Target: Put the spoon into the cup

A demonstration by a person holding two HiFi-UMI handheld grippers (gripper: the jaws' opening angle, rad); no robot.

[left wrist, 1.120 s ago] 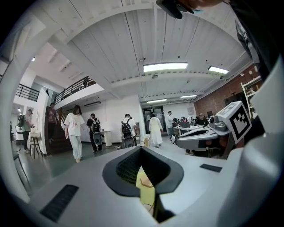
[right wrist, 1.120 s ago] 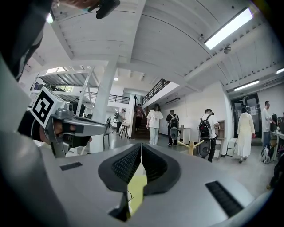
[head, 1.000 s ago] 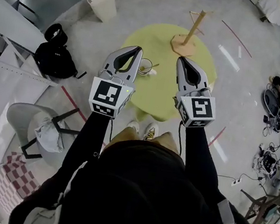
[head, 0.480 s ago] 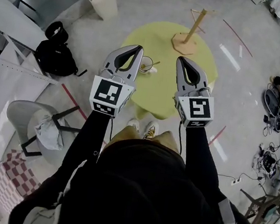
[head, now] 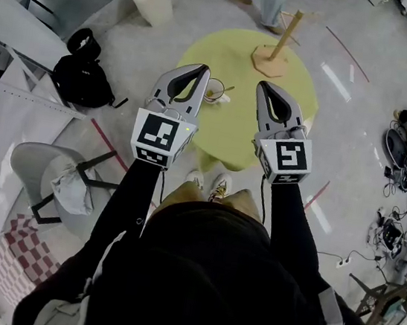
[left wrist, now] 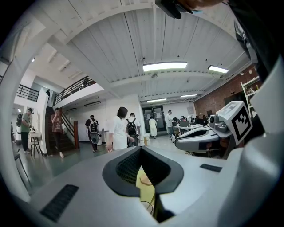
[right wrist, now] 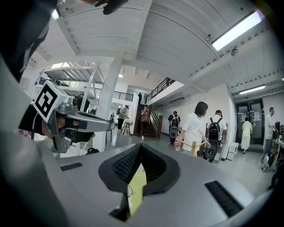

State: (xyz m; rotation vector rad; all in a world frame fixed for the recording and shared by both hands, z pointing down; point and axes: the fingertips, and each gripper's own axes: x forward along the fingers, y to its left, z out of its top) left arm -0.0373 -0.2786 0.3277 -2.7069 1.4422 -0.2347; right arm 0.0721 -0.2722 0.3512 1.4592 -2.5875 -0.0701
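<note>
Yellow table (head: 230, 135) carries the cup (head: 213, 92) near its left edge; the spoon (head: 226, 91) apparently rests inside, handle pointing right. We hold both grippers closed and empty, with the left gripper (head: 201, 70) nearer than the right gripper (head: 262, 86).

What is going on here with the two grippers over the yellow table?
A person holds a gripper in each hand above a round yellow table. The left gripper and the right gripper are both shut and hold nothing. A cup and a wooden stand are on the table. The spoon seems to be in the cup already, its handle over the rim.
</note>
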